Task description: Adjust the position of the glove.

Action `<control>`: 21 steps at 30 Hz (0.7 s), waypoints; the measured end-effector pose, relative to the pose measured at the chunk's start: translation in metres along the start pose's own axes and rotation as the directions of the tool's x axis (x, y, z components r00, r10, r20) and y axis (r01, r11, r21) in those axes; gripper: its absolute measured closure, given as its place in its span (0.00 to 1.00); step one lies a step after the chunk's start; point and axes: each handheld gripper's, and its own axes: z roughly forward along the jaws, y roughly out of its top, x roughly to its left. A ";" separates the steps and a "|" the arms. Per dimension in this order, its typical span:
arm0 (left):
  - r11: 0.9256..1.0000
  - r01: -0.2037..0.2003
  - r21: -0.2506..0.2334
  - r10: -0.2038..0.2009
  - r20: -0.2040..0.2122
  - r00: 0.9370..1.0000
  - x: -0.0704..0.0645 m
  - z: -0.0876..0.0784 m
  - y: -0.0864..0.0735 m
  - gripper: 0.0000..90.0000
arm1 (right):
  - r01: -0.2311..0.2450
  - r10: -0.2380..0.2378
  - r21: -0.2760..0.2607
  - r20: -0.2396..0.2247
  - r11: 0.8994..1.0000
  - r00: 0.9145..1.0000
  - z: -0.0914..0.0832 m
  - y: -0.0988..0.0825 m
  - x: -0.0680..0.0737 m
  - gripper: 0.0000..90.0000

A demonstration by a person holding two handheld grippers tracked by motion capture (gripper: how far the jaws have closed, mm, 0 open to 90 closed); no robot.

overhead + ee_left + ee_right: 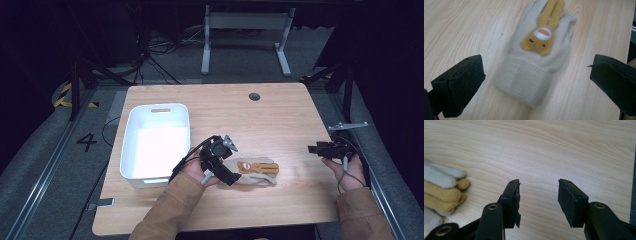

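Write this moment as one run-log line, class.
left gripper: open, jaws either side of beige knitted glove with tan rabbit face, cuff end | right gripper: open, nothing between jaws | white plastic bin: beside glove

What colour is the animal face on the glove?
Tan-brown with a white and orange muzzle, clearest in the left gripper view.

Bright tabletop, dark surroundings, perhaps soft-focused.

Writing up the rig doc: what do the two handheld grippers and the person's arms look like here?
Both are black two-jaw tools. The left gripper carries a grey three-cornered plate on top and trails a black cable; its blocky black pads look scuffed. The right gripper has brass-coloured pivot fasteners, screw holes in its ragged-edged pads, and a thin cable. The person wears tan long sleeves.
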 end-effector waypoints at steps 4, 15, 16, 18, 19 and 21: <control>0.999 -0.027 -0.019 0.028 0.037 0.999 0.000 0.006 0.001 0.00 | 0.001 -0.001 -0.003 0.000 1.000 1.000 -0.002 -0.002 0.001 0.58; 0.993 -0.035 -0.109 0.045 0.088 0.995 -0.002 0.022 0.001 0.00 | 0.022 -0.023 -0.019 -0.017 1.000 1.000 -0.005 -0.007 0.003 0.57; 0.993 -0.033 -0.114 0.043 0.088 0.995 -0.002 0.025 0.000 0.00 | 0.022 -0.022 -0.018 -0.018 1.000 1.000 -0.005 -0.007 0.003 0.57; 0.993 -0.023 -0.116 0.035 0.100 0.994 -0.002 0.032 -0.001 0.00 | 0.028 -0.028 -0.021 -0.024 0.999 0.999 -0.004 -0.007 0.004 0.56; 0.993 -0.023 -0.116 0.035 0.100 0.994 -0.002 0.032 -0.001 0.00 | 0.028 -0.028 -0.021 -0.024 0.999 0.999 -0.004 -0.007 0.004 0.56; 0.995 -0.020 -0.099 0.030 0.097 0.995 -0.001 0.037 -0.001 0.00 | 0.049 -0.049 -0.029 -0.029 0.998 0.998 -0.004 -0.006 0.005 0.56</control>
